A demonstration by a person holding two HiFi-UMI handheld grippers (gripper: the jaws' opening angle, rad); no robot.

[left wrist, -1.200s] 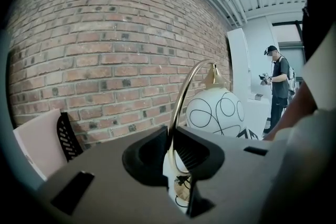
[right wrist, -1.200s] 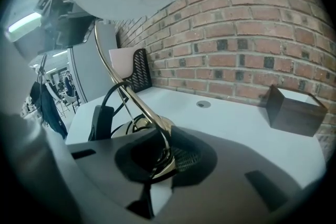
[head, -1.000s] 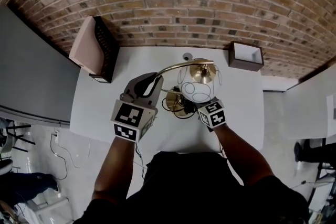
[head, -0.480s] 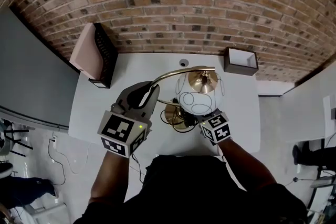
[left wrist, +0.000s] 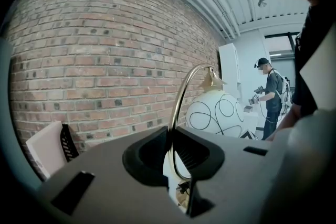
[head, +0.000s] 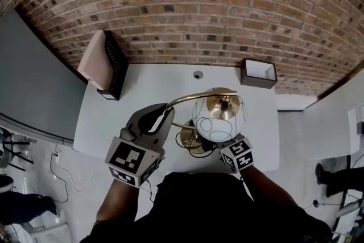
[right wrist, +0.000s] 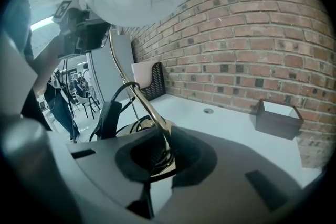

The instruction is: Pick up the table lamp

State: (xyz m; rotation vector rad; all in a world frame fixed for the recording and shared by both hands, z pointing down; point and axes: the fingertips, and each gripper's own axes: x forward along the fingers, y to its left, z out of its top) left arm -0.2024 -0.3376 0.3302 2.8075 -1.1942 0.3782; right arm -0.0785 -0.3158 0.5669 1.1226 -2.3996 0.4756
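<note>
Gripping table lamp (head: 211, 118) over counter's (head: 148, 82) near edge: your left gripper (left wrist: 171, 136) clamps brass stem (left wrist: 177, 99), right gripper (right wrist: 164, 150) clamps stem near base (head: 190, 138). Risk: thin stem slips, globe shade (left wrist: 218, 113) swings lamp; cord (right wrist: 121, 85) snags.

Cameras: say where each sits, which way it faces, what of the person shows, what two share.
Head view: on the head, facing steeply down at table and lamp; both forearms, left tongs, right tongs show.
Left gripper view: on the left tongs, facing the brick wall, jaws shut on the lamp's stem; torso at right.
Right gripper view: on the right tongs, facing the wall across the table, gripping the stem; torso at left.
Shared: gripper views both see stem, wall.
</note>
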